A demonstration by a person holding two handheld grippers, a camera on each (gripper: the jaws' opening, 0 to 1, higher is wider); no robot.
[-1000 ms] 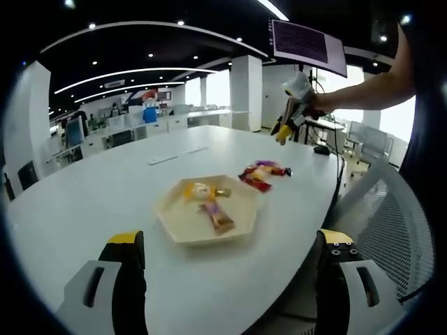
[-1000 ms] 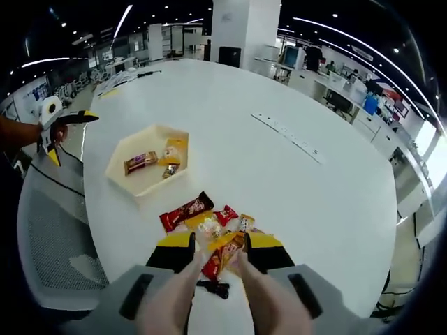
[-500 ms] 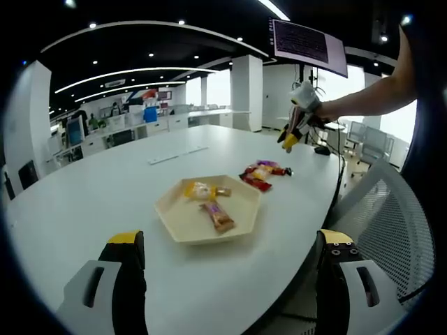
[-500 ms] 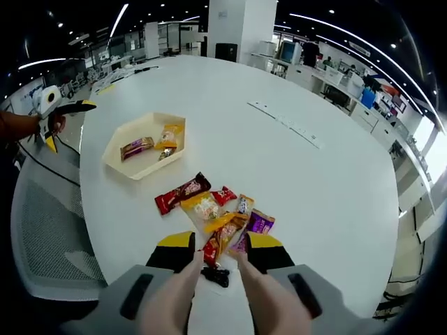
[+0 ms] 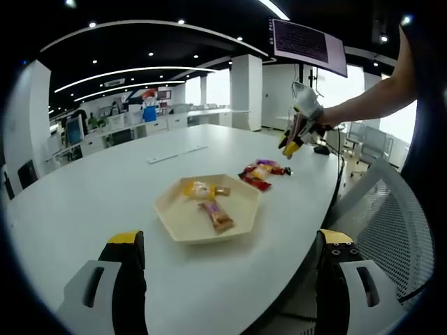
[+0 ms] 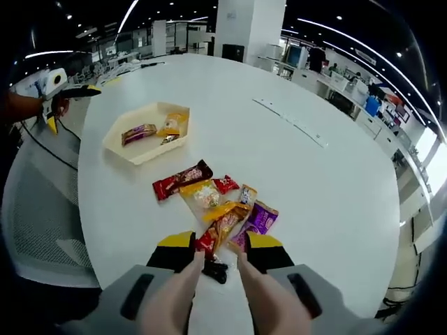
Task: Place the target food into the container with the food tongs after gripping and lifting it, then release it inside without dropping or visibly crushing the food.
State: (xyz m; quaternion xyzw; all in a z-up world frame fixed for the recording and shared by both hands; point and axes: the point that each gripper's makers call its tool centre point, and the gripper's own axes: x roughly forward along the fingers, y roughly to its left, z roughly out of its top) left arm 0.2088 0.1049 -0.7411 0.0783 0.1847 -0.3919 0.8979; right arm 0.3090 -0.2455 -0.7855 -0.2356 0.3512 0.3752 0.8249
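Beige tray [image 6: 119, 142] is already carrying a few wrapped snacks on the white counter [image 6: 307, 188]. Tongs [image 6: 209, 293] in the right gripper [image 6: 218, 249] are hovering, fingers slightly parted and empty, over the snack pile [image 6: 216, 206]. Left gripper [image 5: 230, 262] is waiting wide open, empty. Next pick not yet begun.

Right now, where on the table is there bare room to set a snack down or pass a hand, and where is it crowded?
Free: the wide white table beyond the snack pile, and the strip between pile and hexagonal tray. Crowded: the pile itself, just ahead of the right gripper, and the tray floor, holding wrapped snacks.
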